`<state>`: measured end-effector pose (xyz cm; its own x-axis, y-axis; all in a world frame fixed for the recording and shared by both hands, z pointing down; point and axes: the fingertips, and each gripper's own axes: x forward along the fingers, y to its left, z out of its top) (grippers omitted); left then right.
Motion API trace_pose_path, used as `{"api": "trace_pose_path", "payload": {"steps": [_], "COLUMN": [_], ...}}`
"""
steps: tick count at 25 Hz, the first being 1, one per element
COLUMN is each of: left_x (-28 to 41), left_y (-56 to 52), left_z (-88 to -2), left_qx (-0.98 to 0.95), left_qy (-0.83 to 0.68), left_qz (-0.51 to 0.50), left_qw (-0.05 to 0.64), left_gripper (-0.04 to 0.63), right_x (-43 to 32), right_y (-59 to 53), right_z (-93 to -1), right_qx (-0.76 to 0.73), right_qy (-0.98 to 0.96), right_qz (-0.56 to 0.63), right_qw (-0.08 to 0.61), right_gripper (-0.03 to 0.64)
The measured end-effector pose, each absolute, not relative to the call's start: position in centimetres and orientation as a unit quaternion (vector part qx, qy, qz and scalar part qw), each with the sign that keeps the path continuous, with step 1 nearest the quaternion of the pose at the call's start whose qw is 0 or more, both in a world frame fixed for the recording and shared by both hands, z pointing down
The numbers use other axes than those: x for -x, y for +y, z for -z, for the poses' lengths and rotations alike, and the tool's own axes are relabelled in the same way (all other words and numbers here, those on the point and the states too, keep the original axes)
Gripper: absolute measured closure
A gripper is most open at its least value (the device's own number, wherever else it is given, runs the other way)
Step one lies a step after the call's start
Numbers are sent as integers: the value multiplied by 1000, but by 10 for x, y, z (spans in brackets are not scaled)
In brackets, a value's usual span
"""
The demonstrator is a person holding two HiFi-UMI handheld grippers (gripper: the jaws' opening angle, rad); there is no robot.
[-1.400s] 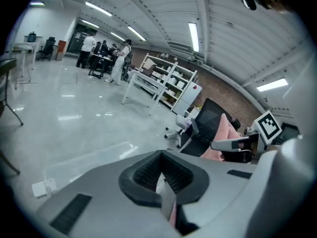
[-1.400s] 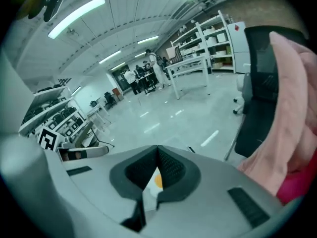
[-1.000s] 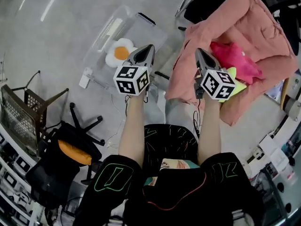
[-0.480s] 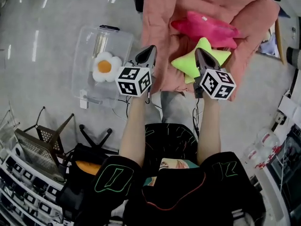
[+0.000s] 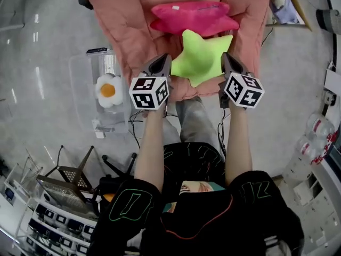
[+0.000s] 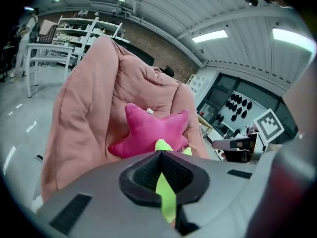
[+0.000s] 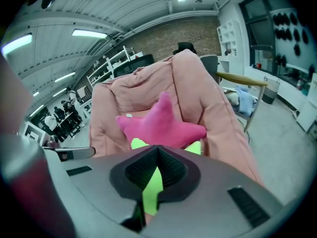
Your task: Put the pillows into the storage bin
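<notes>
A green star pillow (image 5: 200,60) lies on a pink padded beanbag seat (image 5: 122,15), with a pink star pillow (image 5: 192,17) just behind it. My left gripper (image 5: 161,62) is shut and empty at the green star's left edge. My right gripper (image 5: 227,60) is shut and empty at its right edge. The clear storage bin (image 5: 80,81) stands on the floor to the left and holds a fried-egg pillow (image 5: 108,90). In the left gripper view the pink star (image 6: 148,133) shows over the closed jaws. The right gripper view shows the pink star (image 7: 161,123) and green star (image 7: 195,148) ahead.
A wire basket (image 5: 72,183) and a chair base (image 5: 114,164) stand on the floor at lower left, with shelving beyond. Bottles (image 5: 317,137) sit at the right edge. A wooden chair (image 5: 287,4) is behind the seat at top right. Cables trail under the seat.
The view has swung from the bin to the pink seat. Both shut grippers have come up to the green star, one on each side. The bin now lies off to the left.
</notes>
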<state>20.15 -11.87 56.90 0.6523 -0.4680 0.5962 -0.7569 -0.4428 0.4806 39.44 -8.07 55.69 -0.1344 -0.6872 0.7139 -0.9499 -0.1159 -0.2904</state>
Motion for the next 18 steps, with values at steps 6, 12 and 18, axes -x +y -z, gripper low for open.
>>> {"api": "trace_pose_path", "payload": {"steps": [6, 12, 18], "left_x": [-237, -273, -288], "left_y": [-120, -127, -130], "left_z": [-595, -626, -659], "left_qx": [-820, -812, -795], "left_qy": [-374, -363, -364], "left_qz": [-224, -240, -244], "left_qw": [372, 388, 419], "left_gripper": [600, 438, 286], "right_x": [-436, -464, -474], "right_y": [-76, -86, -93], "right_z": [-590, -638, -684], "right_qx": [-637, -617, -600], "right_qy": [-627, -618, -604], "right_qz": [-416, -462, -504], "right_qw": [169, 155, 145], "right_gripper": [612, 460, 387]}}
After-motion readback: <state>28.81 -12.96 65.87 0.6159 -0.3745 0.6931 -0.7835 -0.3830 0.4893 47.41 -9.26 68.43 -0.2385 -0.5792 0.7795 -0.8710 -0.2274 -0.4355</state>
